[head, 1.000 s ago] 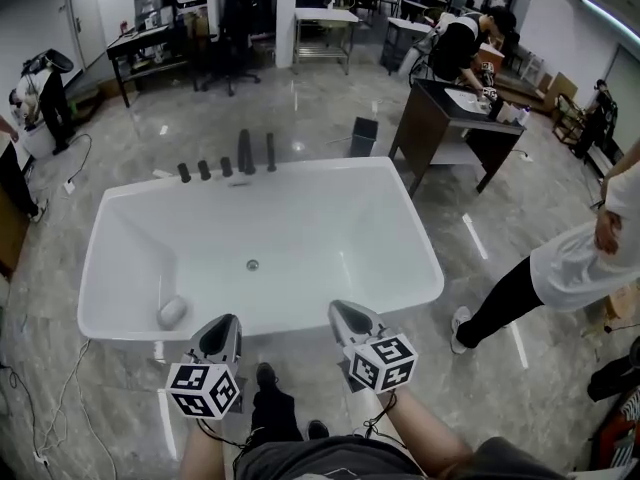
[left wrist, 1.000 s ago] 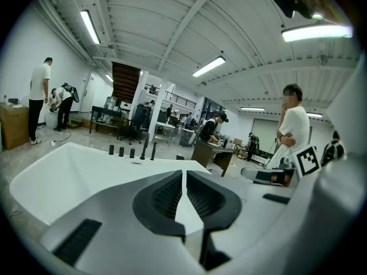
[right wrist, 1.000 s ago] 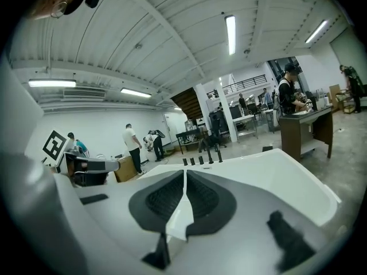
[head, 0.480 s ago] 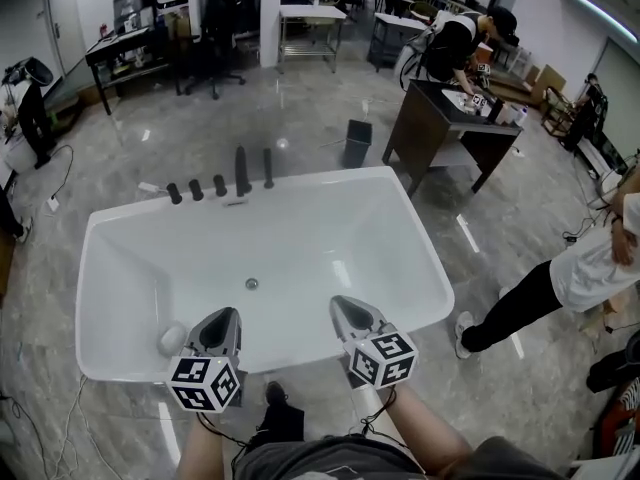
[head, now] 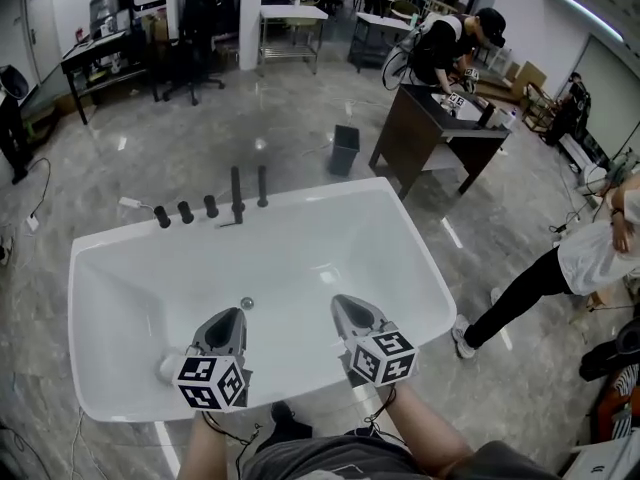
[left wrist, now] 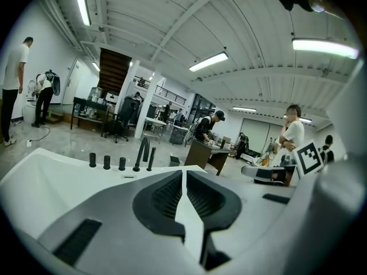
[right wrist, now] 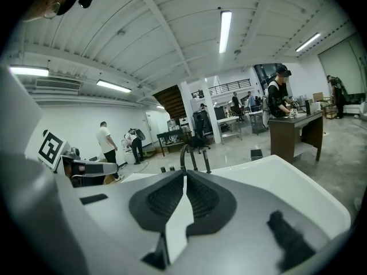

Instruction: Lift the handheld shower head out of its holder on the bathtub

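Note:
A white bathtub [head: 105, 398] lies below me. On its far rim stand three black knobs [head: 185, 211], a curved black spout [head: 237, 196] and, just right of it, the slim black handheld shower head [head: 262, 186] upright in its holder. The shower head [left wrist: 151, 158] also shows in the left gripper view and, as a thin black rod [right wrist: 205, 160], in the right gripper view. My left gripper [head: 231, 314] and right gripper [head: 344, 301] hover side by side over the tub's near part, far short of the fixtures. Both are shut and hold nothing.
A drain [head: 247, 303] sits mid-tub, and a small pale object [head: 168, 367] lies at the near left of the basin. Behind the tub stand a black bin [head: 345, 149] and a dark desk [head: 432, 134] with a person at it. Another person [head: 560, 268] stands right.
Both grippers have moved forward from in front of the tub's near rim to above its basin. The tub and its fixtures now sit lower and closer in the head view.

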`<action>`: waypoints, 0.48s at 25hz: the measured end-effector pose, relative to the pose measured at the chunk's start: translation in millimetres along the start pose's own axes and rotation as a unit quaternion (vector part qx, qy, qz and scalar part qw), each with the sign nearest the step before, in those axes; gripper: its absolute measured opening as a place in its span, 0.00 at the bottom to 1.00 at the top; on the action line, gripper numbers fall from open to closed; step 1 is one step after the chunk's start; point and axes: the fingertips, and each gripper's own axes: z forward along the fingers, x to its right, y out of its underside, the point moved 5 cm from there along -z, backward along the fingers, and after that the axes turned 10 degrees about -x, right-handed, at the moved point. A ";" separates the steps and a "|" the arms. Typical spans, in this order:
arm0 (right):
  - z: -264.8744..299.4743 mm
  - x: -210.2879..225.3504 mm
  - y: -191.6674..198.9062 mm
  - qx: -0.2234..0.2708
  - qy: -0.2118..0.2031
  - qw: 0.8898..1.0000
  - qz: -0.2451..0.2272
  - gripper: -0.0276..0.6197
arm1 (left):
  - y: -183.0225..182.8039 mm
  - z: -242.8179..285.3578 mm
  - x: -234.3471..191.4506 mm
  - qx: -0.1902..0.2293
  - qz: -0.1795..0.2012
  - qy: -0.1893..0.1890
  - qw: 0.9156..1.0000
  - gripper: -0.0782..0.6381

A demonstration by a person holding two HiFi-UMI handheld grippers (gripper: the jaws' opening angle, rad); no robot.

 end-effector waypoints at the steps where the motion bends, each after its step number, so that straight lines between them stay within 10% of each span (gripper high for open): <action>1: 6.7 0.7 -3.1 -0.001 0.004 1.000 0.003 0.09 | -3.1 5.6 -4.2 -0.001 0.001 0.005 1.000 0.15; 12: 51.2 24.6 -30.4 0.002 0.025 1.000 0.001 0.09 | -28.5 62.3 -28.1 -0.007 0.011 0.023 1.000 0.15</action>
